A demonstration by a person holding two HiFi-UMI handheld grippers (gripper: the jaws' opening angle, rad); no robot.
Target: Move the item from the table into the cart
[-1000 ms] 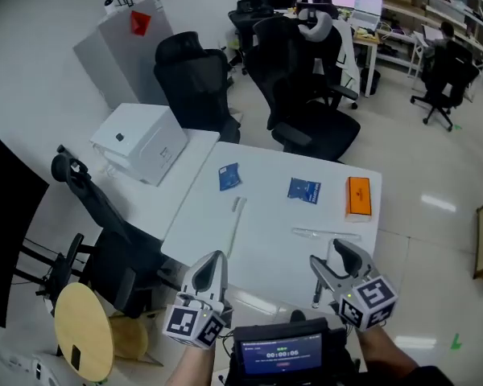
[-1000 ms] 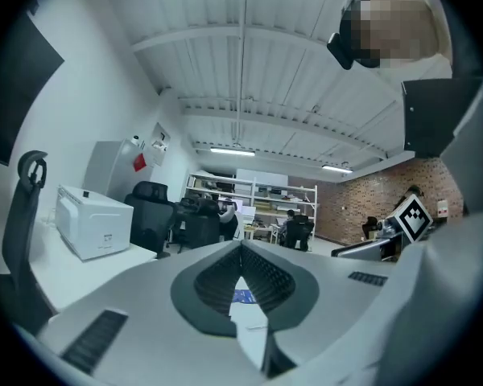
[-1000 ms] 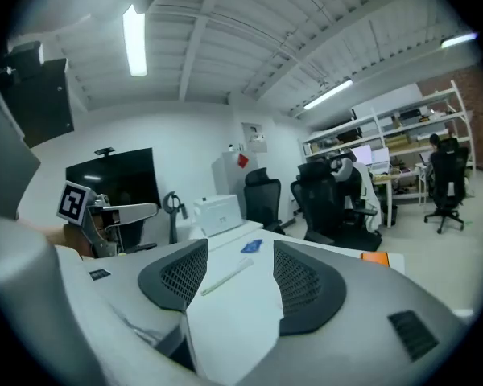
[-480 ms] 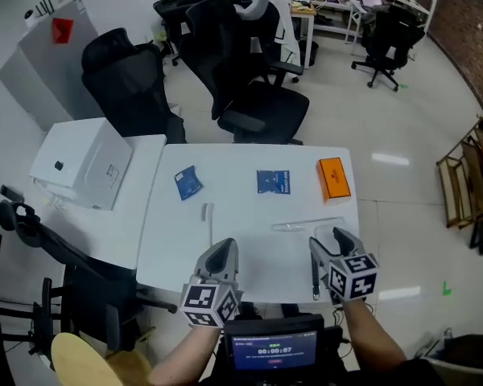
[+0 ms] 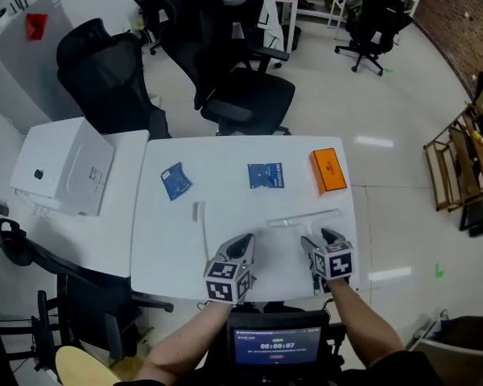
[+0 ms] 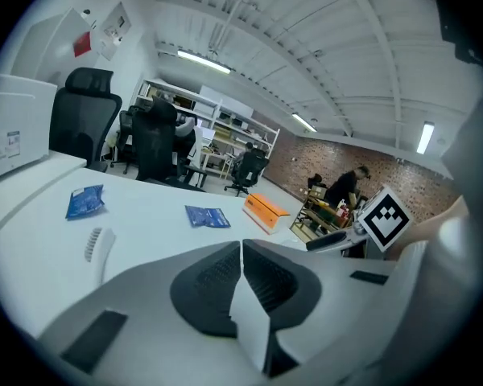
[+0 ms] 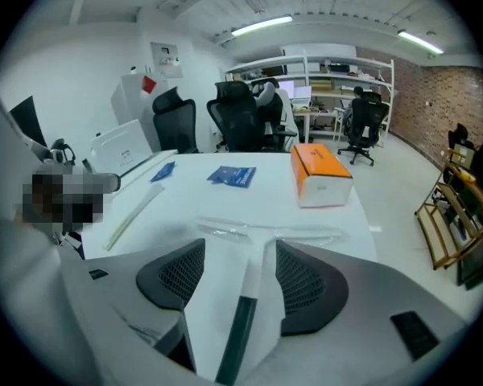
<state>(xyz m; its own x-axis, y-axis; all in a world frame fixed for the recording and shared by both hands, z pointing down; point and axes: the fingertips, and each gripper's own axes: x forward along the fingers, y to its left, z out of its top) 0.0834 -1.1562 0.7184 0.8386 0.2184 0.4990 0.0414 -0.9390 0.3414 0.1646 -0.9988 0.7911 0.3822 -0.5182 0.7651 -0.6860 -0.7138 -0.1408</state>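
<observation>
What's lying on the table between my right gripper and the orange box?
A long clear-wrapped item lies crosswise between the right gripper and the orange box, plain in the right gripper view.

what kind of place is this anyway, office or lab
Probably an open-plan office or lab workspace: black swivel office chairs stand around, desks with monitors and shelving line the far wall, and a white work table sits on a glossy floor.
</observation>
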